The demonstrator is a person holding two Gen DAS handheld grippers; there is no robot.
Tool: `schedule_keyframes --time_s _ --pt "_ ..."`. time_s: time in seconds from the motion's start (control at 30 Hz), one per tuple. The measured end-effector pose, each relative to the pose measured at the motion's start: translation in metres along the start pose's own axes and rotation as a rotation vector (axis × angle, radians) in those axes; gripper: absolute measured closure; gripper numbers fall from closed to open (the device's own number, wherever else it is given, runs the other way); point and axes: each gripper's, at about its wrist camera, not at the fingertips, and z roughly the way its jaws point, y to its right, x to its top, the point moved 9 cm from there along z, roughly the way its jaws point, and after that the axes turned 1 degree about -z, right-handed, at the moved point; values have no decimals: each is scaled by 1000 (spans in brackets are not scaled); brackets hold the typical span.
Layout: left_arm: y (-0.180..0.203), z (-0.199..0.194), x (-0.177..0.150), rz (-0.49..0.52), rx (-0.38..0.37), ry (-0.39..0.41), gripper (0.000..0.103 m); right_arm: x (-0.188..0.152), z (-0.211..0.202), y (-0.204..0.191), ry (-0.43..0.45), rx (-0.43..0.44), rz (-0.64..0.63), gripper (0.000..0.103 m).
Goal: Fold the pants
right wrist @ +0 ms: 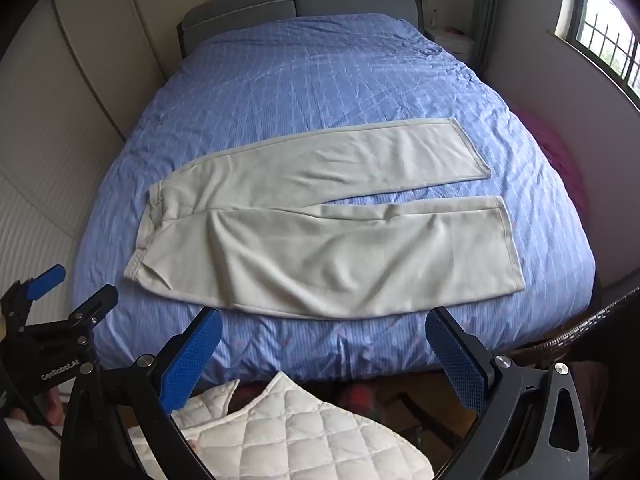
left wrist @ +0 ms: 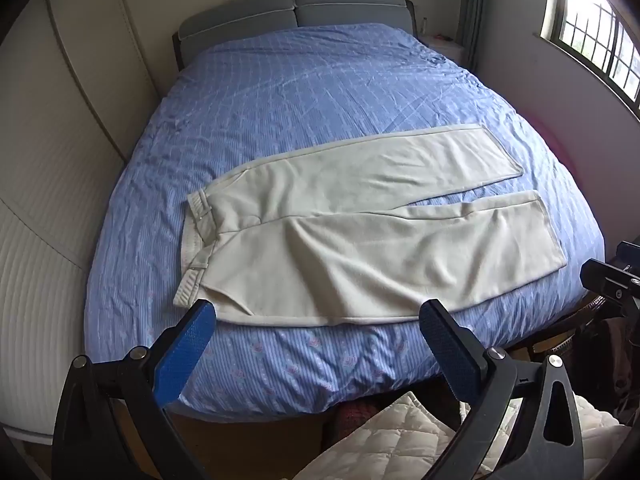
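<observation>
Cream pants (left wrist: pixel 360 232) lie flat across the near part of the blue bed (left wrist: pixel 304 88), waistband at the left, both legs running right with a narrow gap between them. They also show in the right wrist view (right wrist: pixel 328 220). My left gripper (left wrist: pixel 318 312) is open and empty, held above the bed's near edge just short of the pants' near seam. My right gripper (right wrist: pixel 324 320) is open and empty in a like spot. The left gripper also appears at the left edge of the right wrist view (right wrist: pixel 60 292).
The blue bedspread (right wrist: pixel 320 72) reaches a grey headboard (right wrist: pixel 296 4). A white wardrobe (left wrist: pixel 52 152) stands on the left, a window (left wrist: pixel 592 28) on the right. A white quilted cloth (right wrist: pixel 288 436) lies below the grippers. A wicker item (right wrist: pixel 580 328) sits at the right.
</observation>
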Motion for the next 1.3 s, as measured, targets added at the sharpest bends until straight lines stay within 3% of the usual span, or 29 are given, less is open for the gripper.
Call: schedule_keyframes --time_s 1.3 --pt "-3 -14 15 6 0 73 0 5 -5 -1 37 2 -8 0"
